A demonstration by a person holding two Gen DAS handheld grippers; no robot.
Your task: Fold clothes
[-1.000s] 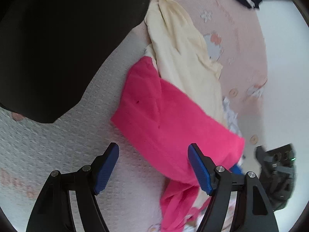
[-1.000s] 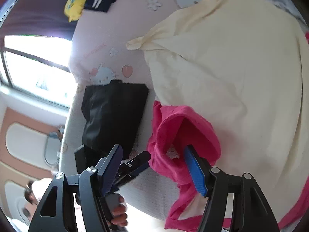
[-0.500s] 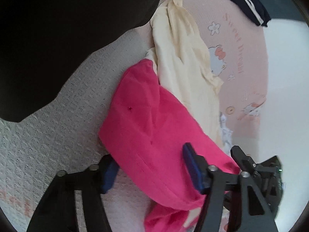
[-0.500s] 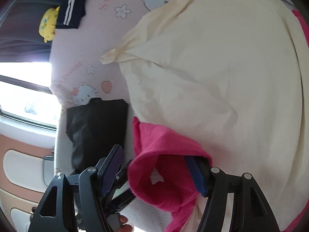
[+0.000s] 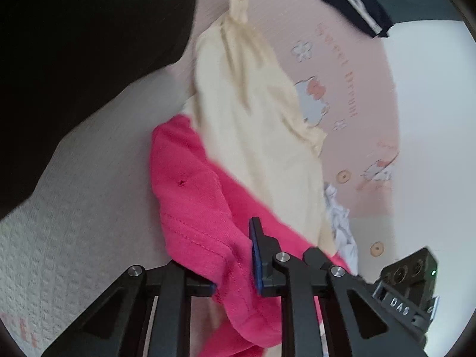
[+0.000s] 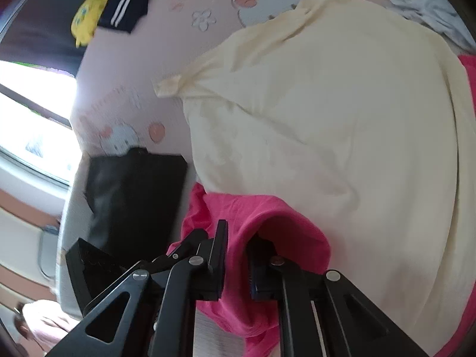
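A bright pink garment (image 5: 190, 184) lies on the bed, partly under a cream garment (image 5: 253, 136). My left gripper (image 5: 235, 267) is shut on a bunched edge of the pink garment, with cloth pinched between the blue pads. In the right wrist view my right gripper (image 6: 238, 255) is shut on another fold of the pink garment (image 6: 267, 217), just below the wide cream garment (image 6: 327, 119). The other gripper shows at the lower right of the left wrist view (image 5: 407, 276).
A folded black garment (image 6: 134, 190) lies left of the pink one; it fills the upper left of the left wrist view (image 5: 74, 59). A navy striped garment (image 5: 354, 3) and a yellow plush toy (image 6: 86, 17) lie far back. A pale blue cloth (image 6: 431, 12) lies beyond the cream garment.
Both grippers moved forward onto the pink garment and closed from open to shut on its edge. The pink cloth now bunches between the jaws.
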